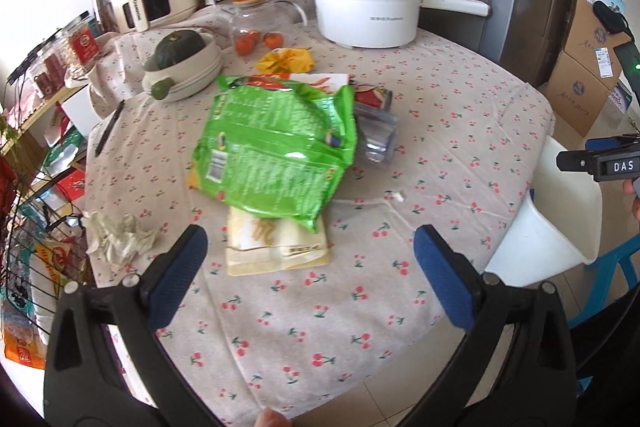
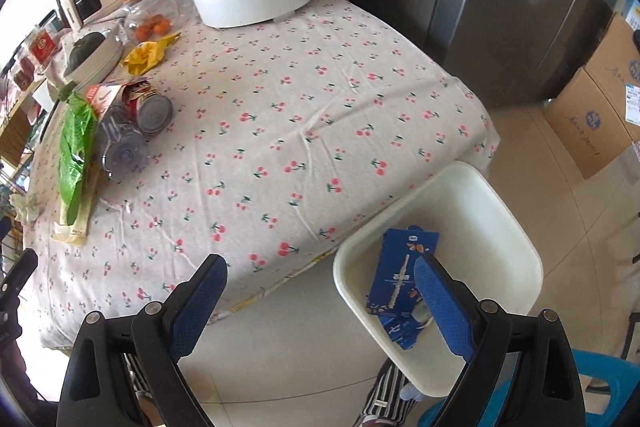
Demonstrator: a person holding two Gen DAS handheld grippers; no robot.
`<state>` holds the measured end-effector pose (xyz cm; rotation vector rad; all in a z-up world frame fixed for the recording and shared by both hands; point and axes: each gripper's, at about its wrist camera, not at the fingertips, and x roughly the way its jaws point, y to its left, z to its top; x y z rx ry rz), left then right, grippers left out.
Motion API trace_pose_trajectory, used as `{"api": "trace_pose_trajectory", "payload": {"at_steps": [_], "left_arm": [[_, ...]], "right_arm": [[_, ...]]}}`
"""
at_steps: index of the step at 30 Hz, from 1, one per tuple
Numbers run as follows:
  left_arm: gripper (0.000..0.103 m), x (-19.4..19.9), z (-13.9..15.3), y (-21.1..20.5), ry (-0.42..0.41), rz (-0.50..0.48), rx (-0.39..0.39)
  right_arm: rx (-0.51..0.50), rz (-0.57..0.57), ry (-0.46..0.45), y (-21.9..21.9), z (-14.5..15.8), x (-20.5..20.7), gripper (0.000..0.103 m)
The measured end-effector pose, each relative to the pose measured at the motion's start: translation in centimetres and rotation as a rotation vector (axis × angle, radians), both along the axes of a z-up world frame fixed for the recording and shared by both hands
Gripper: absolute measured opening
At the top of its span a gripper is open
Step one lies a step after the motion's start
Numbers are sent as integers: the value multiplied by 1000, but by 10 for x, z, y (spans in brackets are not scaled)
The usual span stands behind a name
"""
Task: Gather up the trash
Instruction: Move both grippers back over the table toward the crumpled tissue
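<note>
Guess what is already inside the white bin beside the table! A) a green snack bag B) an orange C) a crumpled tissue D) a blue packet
D: the right wrist view shows a blue packet lying in the white bin, while the green snack bag is on the table.

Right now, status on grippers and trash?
Left gripper open, right gripper open, both empty. Blue packet in white bin. Green bag, crumpled tissue on table. Nothing blocking.

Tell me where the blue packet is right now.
The blue packet lies inside the white bin beside the table's edge, seen in the right wrist view just ahead of the open right gripper.
</note>
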<state>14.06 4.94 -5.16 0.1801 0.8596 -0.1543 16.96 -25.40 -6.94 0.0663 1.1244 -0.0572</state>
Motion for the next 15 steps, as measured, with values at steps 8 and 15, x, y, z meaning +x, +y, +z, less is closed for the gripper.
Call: {"api": "trace_pose_trajectory", "payload": {"at_steps": [8,15], "left_arm": [[102,15,-12,82,3,188,33],[102,34,-32,135,30,336,43]], "right_arm": [[37,56,-37,58,5,17,96],[59,122,-85,108,7,29,96]]}}
